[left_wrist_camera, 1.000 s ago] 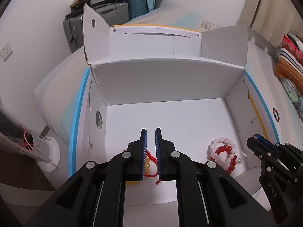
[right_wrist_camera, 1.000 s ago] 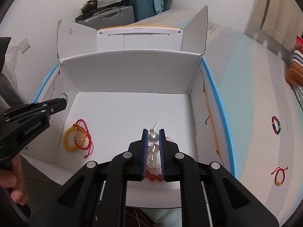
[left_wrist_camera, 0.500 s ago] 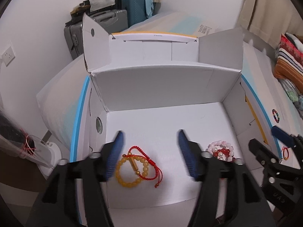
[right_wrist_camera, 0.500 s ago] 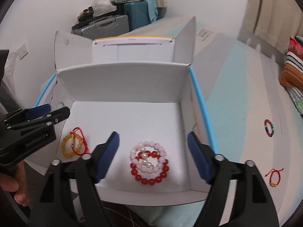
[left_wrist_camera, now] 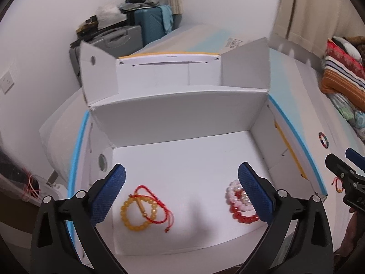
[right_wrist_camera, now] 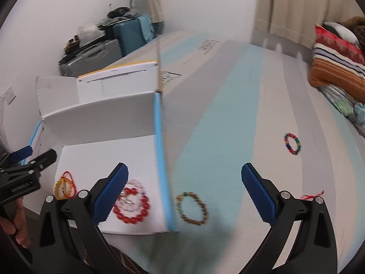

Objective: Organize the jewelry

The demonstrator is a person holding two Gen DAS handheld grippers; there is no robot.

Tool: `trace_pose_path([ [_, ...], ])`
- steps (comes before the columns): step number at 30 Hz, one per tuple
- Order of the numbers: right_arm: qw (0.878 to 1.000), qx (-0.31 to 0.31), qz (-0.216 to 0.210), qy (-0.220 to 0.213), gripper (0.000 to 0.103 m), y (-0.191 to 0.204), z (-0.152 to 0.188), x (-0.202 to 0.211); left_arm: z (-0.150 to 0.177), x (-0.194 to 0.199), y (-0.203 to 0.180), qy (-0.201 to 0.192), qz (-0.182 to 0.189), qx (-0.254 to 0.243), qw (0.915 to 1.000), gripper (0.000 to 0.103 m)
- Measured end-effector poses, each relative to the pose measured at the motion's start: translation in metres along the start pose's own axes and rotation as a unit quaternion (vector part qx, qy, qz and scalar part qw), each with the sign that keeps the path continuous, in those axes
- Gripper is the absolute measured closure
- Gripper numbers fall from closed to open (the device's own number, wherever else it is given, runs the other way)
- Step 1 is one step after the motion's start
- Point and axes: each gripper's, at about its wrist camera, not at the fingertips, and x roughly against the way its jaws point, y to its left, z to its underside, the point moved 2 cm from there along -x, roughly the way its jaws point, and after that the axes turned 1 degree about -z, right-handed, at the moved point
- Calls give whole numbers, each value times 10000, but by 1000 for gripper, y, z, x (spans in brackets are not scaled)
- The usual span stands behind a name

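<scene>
Both tools are opening wide and hold nothing. Left tool [left_wrist_camera: 181,188] hangs over the white cardboard box [left_wrist_camera: 182,114]; below it, toward its left finger, a yellow bead bracelet [left_wrist_camera: 138,213] lies on the box floor with a red cord bracelet [left_wrist_camera: 157,207] across it. Partly behind its right finger lies a pile of red and pink bead bracelets [left_wrist_camera: 239,207], also on the box floor. Right tool [right_wrist_camera: 184,188] hovers over the right wall of the box, marked by a blue edge [right_wrist_camera: 160,159]. Between its fingers, just outside this wall, a brown bead bracelet [right_wrist_camera: 194,207] lies on the bed [right_wrist_camera: 228,114]. Farther right, beyond its right finger, are a multicoloured bracelet [right_wrist_camera: 292,143] and a second red cord bracelet [right_wrist_camera: 313,196], partly hidden.
</scene>
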Motion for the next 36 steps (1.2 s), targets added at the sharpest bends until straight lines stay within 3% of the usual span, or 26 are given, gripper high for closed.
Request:
trace_pose_path([
  [12, 9986, -328, 371, 194, 8, -69, 26, -11, 4, 16, -67, -81, 397, -403, 9984, 6],
  [25, 9870, -1189, 1038, 301, 8, -208, 47, 13, 23, 38, -229, -183, 1231, -1259, 9842, 6],
  [31, 9831, -1327, 1152, 515, 8, -255, 67, 12, 49, 22, -293, -38, 1417, -1429, 9795, 6],
  [36, 9819, -1384, 1118, 656, 8, -272, 86, -1, 67, -16, -314, 155, 1221, -1326, 9835, 6],
])
